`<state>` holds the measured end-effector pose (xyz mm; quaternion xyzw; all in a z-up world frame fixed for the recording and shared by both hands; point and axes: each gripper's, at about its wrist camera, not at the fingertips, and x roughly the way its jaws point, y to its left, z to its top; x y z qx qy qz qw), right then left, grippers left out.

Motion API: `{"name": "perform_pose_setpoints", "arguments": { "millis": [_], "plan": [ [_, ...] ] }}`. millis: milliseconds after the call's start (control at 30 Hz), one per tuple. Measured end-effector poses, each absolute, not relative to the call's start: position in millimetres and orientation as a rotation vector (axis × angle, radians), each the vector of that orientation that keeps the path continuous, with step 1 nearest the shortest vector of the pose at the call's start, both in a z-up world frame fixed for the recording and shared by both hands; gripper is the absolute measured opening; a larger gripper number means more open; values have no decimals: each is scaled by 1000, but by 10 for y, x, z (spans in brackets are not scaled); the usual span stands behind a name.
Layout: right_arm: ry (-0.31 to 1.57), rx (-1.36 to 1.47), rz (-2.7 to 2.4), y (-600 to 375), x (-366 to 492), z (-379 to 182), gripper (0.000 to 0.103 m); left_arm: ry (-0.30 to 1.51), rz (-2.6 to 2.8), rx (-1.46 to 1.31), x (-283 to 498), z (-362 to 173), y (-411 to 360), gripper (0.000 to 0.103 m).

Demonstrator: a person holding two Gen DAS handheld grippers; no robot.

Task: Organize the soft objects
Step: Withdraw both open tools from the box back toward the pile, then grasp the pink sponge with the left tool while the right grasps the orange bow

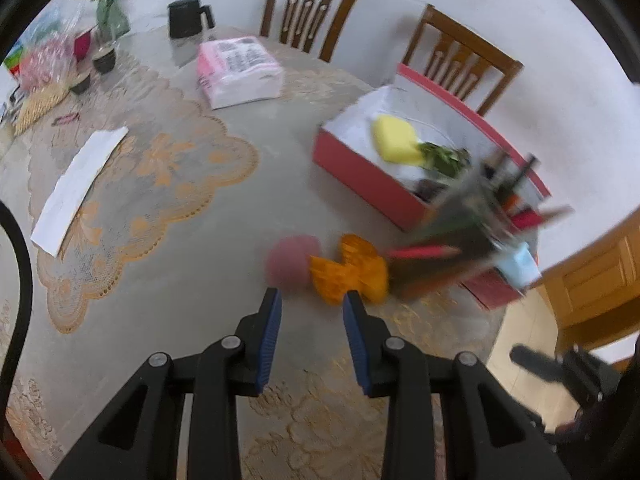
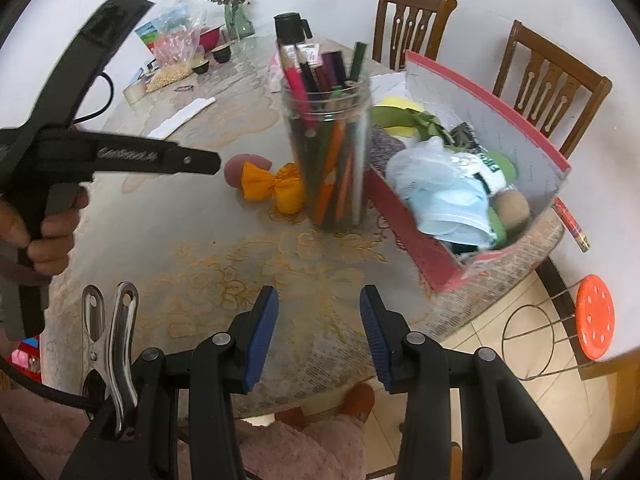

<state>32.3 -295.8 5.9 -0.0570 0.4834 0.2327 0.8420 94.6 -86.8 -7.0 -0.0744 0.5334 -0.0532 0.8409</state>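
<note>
Soft objects, two loose on the table point(image 2: 200, 248): an orange bow point(image 1: 350, 268) and a pink ball point(image 1: 292, 262), touching each other, between the lace mat point(image 1: 132, 200) and the red box point(image 1: 360, 176). Box: open top, white lining, standing near the table's edge below two wooden chairs point(image 1: 312, 12); contents a yellow sponge point(image 1: 394, 140), a green leafy piece point(image 1: 444, 158), and, in the right wrist view, pale blue cloth point(image 2: 444, 200), a clear bag point(image 2: 416, 160), a tan ball point(image 2: 512, 206). Pen jar point(image 2: 330, 152): clear, upright, just beside the box, bow at its foot. Left gripper point(image 1: 312, 300): jaws spread, nothing between them, tips just short of bow and ball, above the table. Right gripper point(image 2: 318, 300): jaws spread, empty, over the table's near part, well apart from the jar. Also on the table: pink tissue pack point(image 1: 238, 70), black mug point(image 1: 188, 18), white paper strip point(image 1: 78, 184), vase point(image 1: 110, 16), snack bags point(image 1: 44, 60). Off the table: orange stool point(image 2: 596, 320).
</note>
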Motion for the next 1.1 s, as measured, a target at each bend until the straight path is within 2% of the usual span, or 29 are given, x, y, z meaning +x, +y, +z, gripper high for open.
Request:
{"name": "perform_pose_setpoints", "arguments": {
  "millis": [433, 500, 633, 800, 1100],
  "plan": [
    [1039, -178, 526, -2616, 430, -70, 44, 1192, -123, -148, 1411, -373, -876, 33],
    [1037, -188, 529, -2581, 442, -84, 44, 1193, -102, -126, 1415, -413, -874, 37],
    [1042, -197, 538, -2508, 491, -100, 44, 1182, -100, -138, 1402, -447, -833, 37],
    [1040, -203, 565, -2396, 604, -110, 44, 1162, -105, -153, 1357, -437, -780, 32],
    [1020, -203, 646, -2032, 789, -153, 44, 1150, -23, -243, 1054, -334, -376, 32]
  ]
}}
